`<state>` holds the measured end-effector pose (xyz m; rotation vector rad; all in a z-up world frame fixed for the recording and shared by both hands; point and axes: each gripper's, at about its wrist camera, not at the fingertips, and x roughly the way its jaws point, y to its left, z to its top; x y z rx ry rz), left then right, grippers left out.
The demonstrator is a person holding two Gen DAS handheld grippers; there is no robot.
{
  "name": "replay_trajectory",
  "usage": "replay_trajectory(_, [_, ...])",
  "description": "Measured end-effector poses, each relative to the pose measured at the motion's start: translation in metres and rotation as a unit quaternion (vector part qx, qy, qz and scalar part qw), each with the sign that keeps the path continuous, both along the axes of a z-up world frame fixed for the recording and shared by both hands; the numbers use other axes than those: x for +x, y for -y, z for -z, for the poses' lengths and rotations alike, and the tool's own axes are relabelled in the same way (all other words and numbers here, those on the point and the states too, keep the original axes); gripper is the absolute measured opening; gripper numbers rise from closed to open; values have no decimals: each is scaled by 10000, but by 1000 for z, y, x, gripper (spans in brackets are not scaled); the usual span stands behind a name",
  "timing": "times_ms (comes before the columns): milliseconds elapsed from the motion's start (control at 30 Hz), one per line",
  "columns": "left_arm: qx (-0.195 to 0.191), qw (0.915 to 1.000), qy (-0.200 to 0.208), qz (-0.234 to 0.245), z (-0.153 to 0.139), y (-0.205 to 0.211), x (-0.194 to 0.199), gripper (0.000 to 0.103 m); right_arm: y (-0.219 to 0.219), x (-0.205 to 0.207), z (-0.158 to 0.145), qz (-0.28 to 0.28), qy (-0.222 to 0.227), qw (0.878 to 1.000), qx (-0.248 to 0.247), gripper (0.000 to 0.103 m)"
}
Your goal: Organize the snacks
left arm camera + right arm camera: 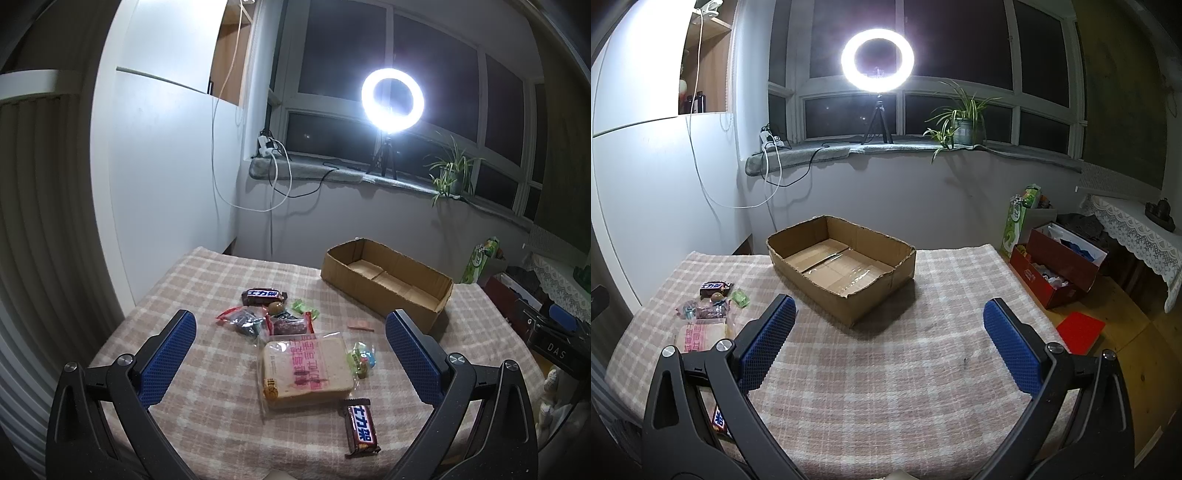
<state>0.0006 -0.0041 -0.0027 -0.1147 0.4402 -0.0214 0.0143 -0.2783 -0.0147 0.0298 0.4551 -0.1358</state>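
We hold the left gripper (290, 347) spread wide and empty above the desk (207, 424), the bagged bread (306, 371) right between its fingers. A chocolate bar (361, 428) lies just below-right of the bread; more snacks (266, 314) cluster beyond it. Our right gripper (888, 336), equally released, faces the empty cardboard box (842, 266) straight ahead.

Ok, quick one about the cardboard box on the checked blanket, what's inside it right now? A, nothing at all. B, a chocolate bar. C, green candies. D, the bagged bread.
A: the cardboard box shows only its bare taped bottom, while the bagged bread, both chocolate bars and the green candies all lie out on the blanket.
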Motion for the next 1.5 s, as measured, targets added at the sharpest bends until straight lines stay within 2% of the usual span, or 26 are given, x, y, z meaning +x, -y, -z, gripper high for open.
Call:
replay_trajectory(333, [-85,9998,-181,-52,5,-13,-5,102,-1,4,5,-492,-153,9984,228,103])
replay_trajectory(467, [-210,9994,-275,-62,12,-23,-7,102,-1,9,11,-983,-309,9934,506,103])
replay_trajectory(567, [-364,9983,-448,27,19,-29,-4,98,-3,18,17,-1336,-585,9859,826,103])
replay_trajectory(700, [-788,9937,-765,214,33,-39,7,88,-14,31,27,-1636,-946,9774,943,103])
replay_trajectory(867, [-1032,9865,-1170,501,51,-37,20,78,-38,48,41,-2204,-1475,9584,1053,103])
replay_trajectory(1000, [-1333,9763,-1559,689,68,-39,35,67,-56,67,53,-2581,-1885,9406,1143,91])
replay_trajectory(1067, [-1421,9732,-1670,696,73,-40,40,64,-66,78,59,-2713,-2068,9325,1190,89])
replay_trajectory(1133, [-1504,9699,-1781,706,79,-43,47,63,-78,93,69,-2895,-2354,9189,1282,85])
replay_trajectory(1200, [-1555,9674,-1869,716,83,-45,53,58,-89,104,76,-3057,-2631,9044,1391,73])
replay_trajectory(1267, [-1609,9641,-1990,716,88,-48,61,56,-97,113,84,-3145,-2815,8959,1386,71])
replay_trajectory(1367, [-1694,9570,-2215,798,97,-51,72,54,-108,123,91,-3164,-2981,8920,1238,70])
replay_trajectory(1500, [-1605,9514,-2462,925,103,-50,84,53,-121,135,101,-3283,-3179,8814,1194,59])
